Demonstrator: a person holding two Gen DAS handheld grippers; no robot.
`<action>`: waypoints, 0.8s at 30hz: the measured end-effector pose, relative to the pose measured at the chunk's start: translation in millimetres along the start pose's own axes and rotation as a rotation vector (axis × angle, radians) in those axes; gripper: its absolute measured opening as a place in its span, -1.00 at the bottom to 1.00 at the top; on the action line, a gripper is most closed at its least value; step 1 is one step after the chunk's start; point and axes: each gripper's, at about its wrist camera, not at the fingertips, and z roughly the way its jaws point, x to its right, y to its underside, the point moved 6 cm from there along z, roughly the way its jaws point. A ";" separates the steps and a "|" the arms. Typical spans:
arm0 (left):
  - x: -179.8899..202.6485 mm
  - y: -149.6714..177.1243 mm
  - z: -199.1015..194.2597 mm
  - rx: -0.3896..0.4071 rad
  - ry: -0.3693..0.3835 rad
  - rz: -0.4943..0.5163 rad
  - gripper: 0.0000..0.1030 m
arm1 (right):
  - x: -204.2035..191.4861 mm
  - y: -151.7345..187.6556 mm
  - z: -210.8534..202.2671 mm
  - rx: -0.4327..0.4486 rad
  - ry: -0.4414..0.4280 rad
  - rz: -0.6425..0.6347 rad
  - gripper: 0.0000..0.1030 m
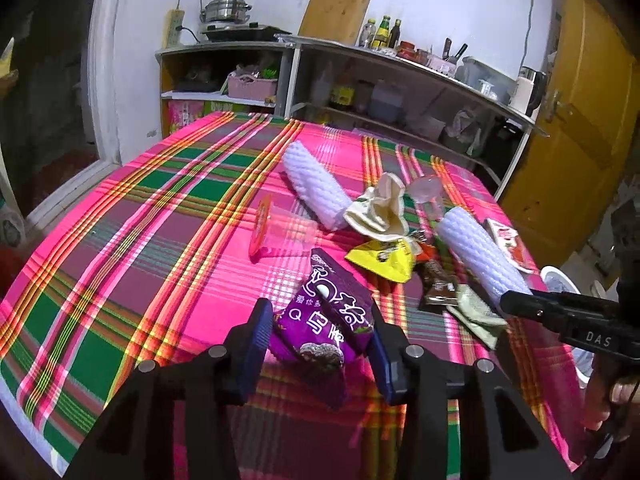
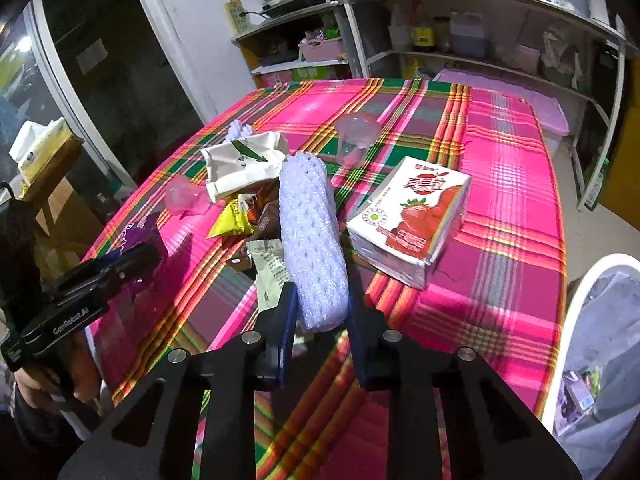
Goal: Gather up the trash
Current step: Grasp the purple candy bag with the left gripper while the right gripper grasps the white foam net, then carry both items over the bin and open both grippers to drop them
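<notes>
A purple snack packet (image 1: pixel 324 320) lies on the plaid tablecloth (image 1: pixel 120 240). My left gripper (image 1: pixel 318 308) is shut on it, a blue pad against each side. A white foam net sleeve (image 2: pixel 314 248) lies lengthwise toward me, and my right gripper (image 2: pixel 320 290) is shut on its near end. From the left wrist view, the right gripper (image 1: pixel 516 300) meets that sleeve (image 1: pixel 480 256) at its lower end. In the right wrist view the left gripper (image 2: pixel 132 260) sits at the table's left edge with the purple packet (image 2: pixel 140 236).
More litter: a second foam sleeve (image 1: pixel 316 184), a cream paper bag (image 1: pixel 380 208), a yellow wrapper (image 1: pixel 380 260), a brown wrapper (image 1: pixel 436 280), a pale sachet (image 1: pixel 476 312), a red-lidded clear cup (image 1: pixel 280 232), a strawberry carton (image 2: pixel 408 216). A white lined bin (image 2: pixel 592 340) stands right of the table.
</notes>
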 end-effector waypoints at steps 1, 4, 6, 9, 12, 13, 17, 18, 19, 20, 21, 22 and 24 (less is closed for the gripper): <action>3.1 -0.4 -3.4 0.006 0.005 0.003 -0.13 | 0.1 1.1 -4.1 0.006 0.000 0.002 -0.52; 15.1 -1.0 -15.0 0.024 0.023 0.013 -0.13 | 1.1 4.6 -17.7 0.027 -0.003 0.011 -0.52; 23.4 -1.6 -21.0 0.031 0.036 0.022 -0.13 | 2.2 8.5 -28.3 0.040 -0.001 0.017 -0.52; 37.0 -0.9 -28.7 0.037 0.057 0.034 -0.13 | 5.5 15.9 -46.6 0.062 0.005 0.027 -0.52; 54.5 0.0 -36.4 0.045 0.081 0.051 -0.13 | 11.8 24.9 -66.6 0.084 0.017 0.043 -0.52; 62.8 0.6 -39.5 0.047 0.093 0.059 -0.13 | 12.8 26.9 -70.8 0.089 0.021 0.046 -0.52; 90.2 3.9 -48.5 0.052 0.136 0.093 -0.13 | 22.4 36.1 -96.9 0.121 0.045 0.069 -0.52; 94.8 4.6 -49.9 0.052 0.143 0.099 -0.13 | 23.6 38.8 -102.4 0.128 0.051 0.073 -0.52; 101.7 5.8 -51.8 0.052 0.154 0.107 -0.13 | 26.5 41.9 -108.7 0.136 0.057 0.079 -0.52; 109.4 6.9 -53.7 0.051 0.166 0.116 -0.13 | 30.1 45.4 -116.3 0.144 0.065 0.087 -0.52; 116.3 8.1 -55.3 0.051 0.176 0.124 -0.13 | 32.3 46.5 -119.2 0.148 0.069 0.091 -0.52; 125.2 9.4 -57.4 0.050 0.190 0.134 -0.13 | 34.6 49.0 -123.7 0.153 0.076 0.097 -0.52; 136.7 11.9 -60.4 0.050 0.205 0.148 -0.13 | 40.0 53.4 -132.6 0.163 0.087 0.112 -0.52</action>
